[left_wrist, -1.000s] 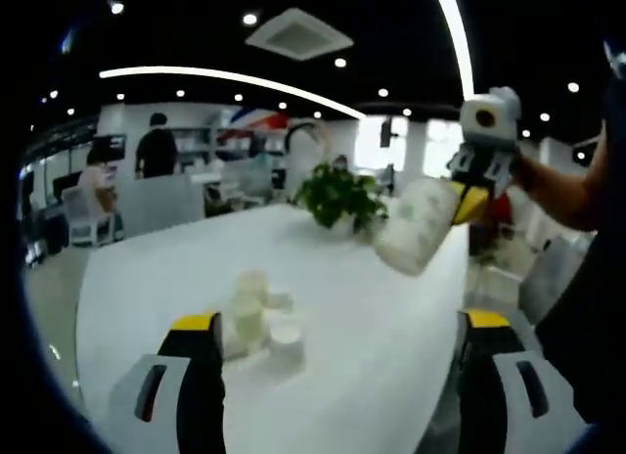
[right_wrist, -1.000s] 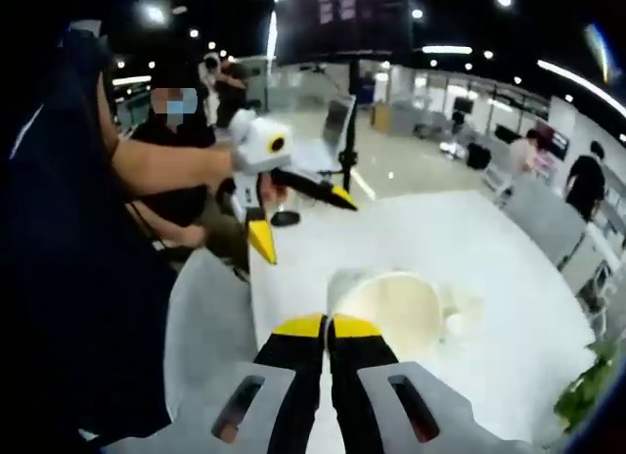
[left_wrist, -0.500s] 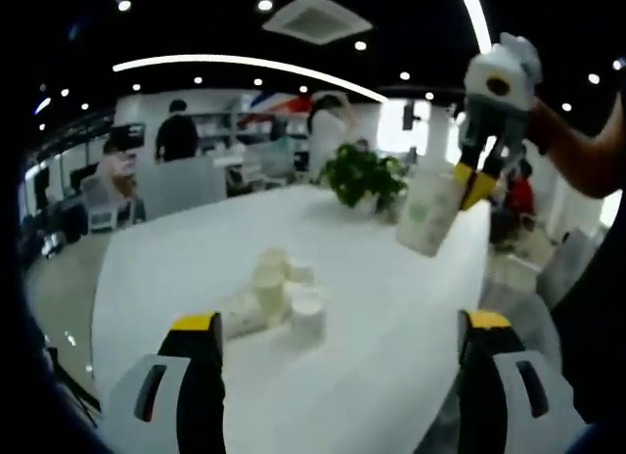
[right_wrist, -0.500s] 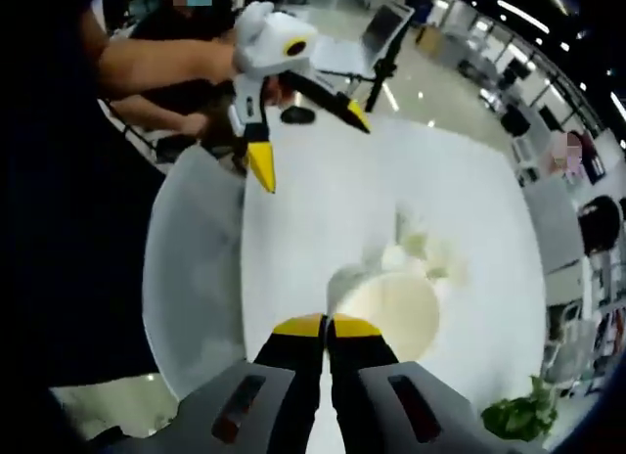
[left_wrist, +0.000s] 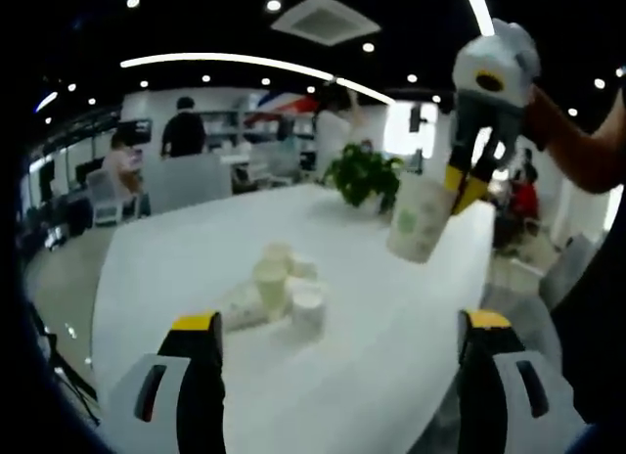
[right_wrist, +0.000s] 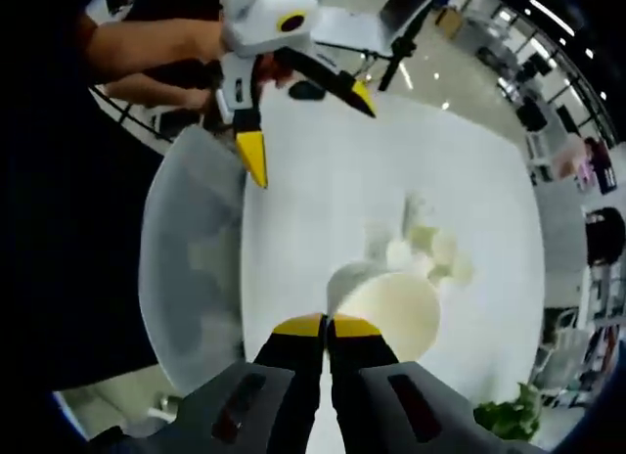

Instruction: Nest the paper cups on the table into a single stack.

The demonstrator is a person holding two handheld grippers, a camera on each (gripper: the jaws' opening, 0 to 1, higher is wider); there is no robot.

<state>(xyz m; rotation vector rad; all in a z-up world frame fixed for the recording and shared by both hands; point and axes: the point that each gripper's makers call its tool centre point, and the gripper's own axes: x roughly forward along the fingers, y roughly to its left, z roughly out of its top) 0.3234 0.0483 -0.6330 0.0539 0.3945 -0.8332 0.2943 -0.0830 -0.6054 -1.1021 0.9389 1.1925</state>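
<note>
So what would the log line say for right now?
right claw: shut on paper cup, held above white table | left claw: open, empty | cup cluster: on table, unstacked

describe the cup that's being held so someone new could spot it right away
Start at the long white table, then look above its far right side, in front of the green leafy plant. There the right hand-held gripper pinches the rim of a white paper cup with a faint green print. Unlike the cluster of plain white paper cups on the tabletop, it hangs tilted in the air.
</note>
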